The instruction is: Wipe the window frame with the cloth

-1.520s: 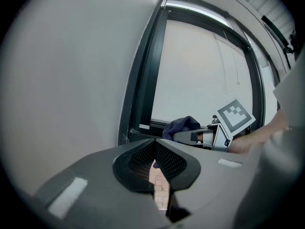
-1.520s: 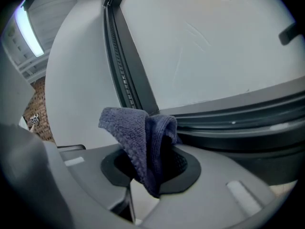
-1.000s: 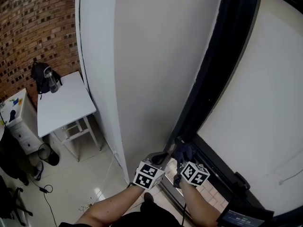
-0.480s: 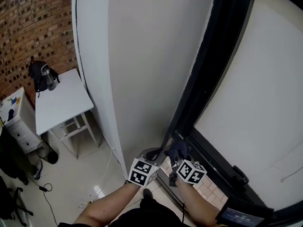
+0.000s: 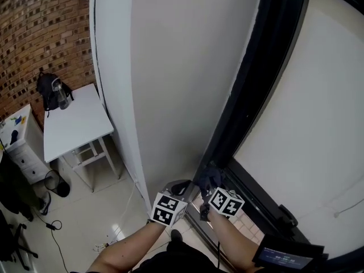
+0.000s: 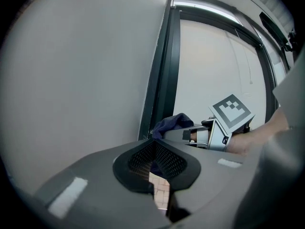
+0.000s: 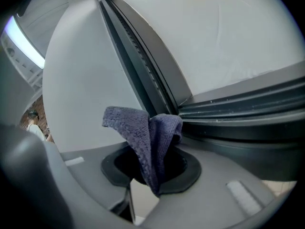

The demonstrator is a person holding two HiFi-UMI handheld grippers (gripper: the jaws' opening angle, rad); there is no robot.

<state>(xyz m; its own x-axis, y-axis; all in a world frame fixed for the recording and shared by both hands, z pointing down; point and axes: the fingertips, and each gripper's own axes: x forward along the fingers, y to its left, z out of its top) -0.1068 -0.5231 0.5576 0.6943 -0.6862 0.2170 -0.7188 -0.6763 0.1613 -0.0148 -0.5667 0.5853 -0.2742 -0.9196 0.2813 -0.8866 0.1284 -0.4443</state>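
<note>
The black window frame (image 5: 256, 90) runs diagonally down to a bottom corner in the head view. My right gripper (image 5: 206, 185) is shut on a dark blue cloth (image 5: 208, 176) pressed against that corner. In the right gripper view the cloth (image 7: 148, 132) stands bunched between the jaws, touching the frame's upright (image 7: 143, 70) where it meets the bottom rail (image 7: 248, 111). My left gripper (image 5: 183, 187) hovers just left of it, beside the white wall, shut with nothing held. The left gripper view shows its pads (image 6: 143, 159) meeting, with the cloth (image 6: 172, 124) and right gripper (image 6: 202, 135) beyond.
A white wall panel (image 5: 176, 67) borders the frame on the left. Further left stand a white table (image 5: 74, 127) with a black bag (image 5: 50, 91), a brick wall (image 5: 40, 33) and a drawer unit (image 5: 20, 138). A window handle (image 5: 287, 215) sits on the lower rail.
Both grippers and the cloth have shifted slightly left along the bottom rail, closer to the frame's lower corner. The cloth stays gripped.
</note>
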